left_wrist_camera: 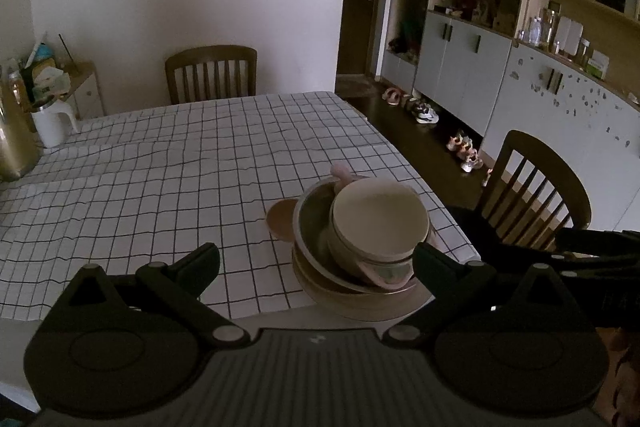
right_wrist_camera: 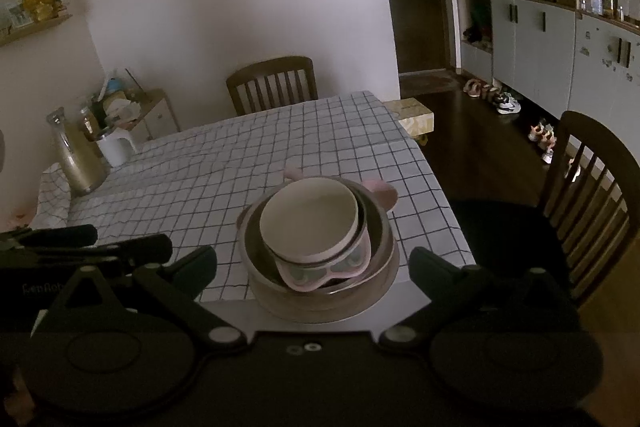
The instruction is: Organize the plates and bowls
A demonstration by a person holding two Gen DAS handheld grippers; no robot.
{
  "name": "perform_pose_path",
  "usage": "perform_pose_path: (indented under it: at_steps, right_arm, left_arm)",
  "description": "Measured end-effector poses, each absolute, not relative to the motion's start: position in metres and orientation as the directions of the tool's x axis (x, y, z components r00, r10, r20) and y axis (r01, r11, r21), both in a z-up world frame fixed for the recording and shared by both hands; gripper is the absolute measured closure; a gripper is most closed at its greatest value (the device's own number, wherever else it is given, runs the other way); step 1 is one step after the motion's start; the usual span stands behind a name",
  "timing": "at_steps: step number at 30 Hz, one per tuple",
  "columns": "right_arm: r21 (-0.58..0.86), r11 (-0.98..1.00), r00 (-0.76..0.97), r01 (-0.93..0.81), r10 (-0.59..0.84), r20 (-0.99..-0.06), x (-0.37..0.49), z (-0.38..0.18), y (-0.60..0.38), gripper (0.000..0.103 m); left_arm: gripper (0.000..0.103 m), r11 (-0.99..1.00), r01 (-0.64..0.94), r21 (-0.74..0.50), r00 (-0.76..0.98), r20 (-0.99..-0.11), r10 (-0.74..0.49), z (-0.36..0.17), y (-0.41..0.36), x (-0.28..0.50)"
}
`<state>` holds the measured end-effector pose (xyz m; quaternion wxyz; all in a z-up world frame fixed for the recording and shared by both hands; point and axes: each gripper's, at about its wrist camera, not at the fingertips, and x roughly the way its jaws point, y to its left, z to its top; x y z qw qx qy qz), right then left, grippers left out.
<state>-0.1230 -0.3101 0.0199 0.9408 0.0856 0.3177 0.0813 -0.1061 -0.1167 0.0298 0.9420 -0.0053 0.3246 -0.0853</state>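
Note:
A stack of dishes sits near the table's front right corner. On top lies a cream bowl [left_wrist_camera: 380,217] [right_wrist_camera: 310,217], resting in a pink eared dish [left_wrist_camera: 374,275] [right_wrist_camera: 320,273], inside a metal bowl [left_wrist_camera: 310,227] [right_wrist_camera: 254,247], on a tan plate [left_wrist_camera: 360,303] [right_wrist_camera: 316,309]. A small brown dish [left_wrist_camera: 280,217] peeks out behind on the left. My left gripper [left_wrist_camera: 316,261] is open, its fingers apart, just short of the stack. My right gripper [right_wrist_camera: 314,263] is open too, straddling the stack's front without touching it.
The checked tablecloth [left_wrist_camera: 180,179] [right_wrist_camera: 208,171] covers the table. A gold thermos [right_wrist_camera: 78,157] and a white jug [left_wrist_camera: 52,125] stand at the far left. Wooden chairs stand at the far end [left_wrist_camera: 212,73] and on the right [right_wrist_camera: 592,195]. Cabinets and shoes line the right wall.

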Motion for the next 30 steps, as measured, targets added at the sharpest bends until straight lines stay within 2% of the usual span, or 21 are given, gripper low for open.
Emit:
perform_pose_path:
  at_steps: [30]
  right_arm:
    - [0.218, 0.97, 0.783, -0.11, 0.22, -0.581, -0.1234, 0.0188, -0.3057, 0.001]
  left_arm:
    - [0.0, 0.988, 0.139, -0.069, 0.745, -0.65, -0.15, 0.0255, -0.1157, -0.1063]
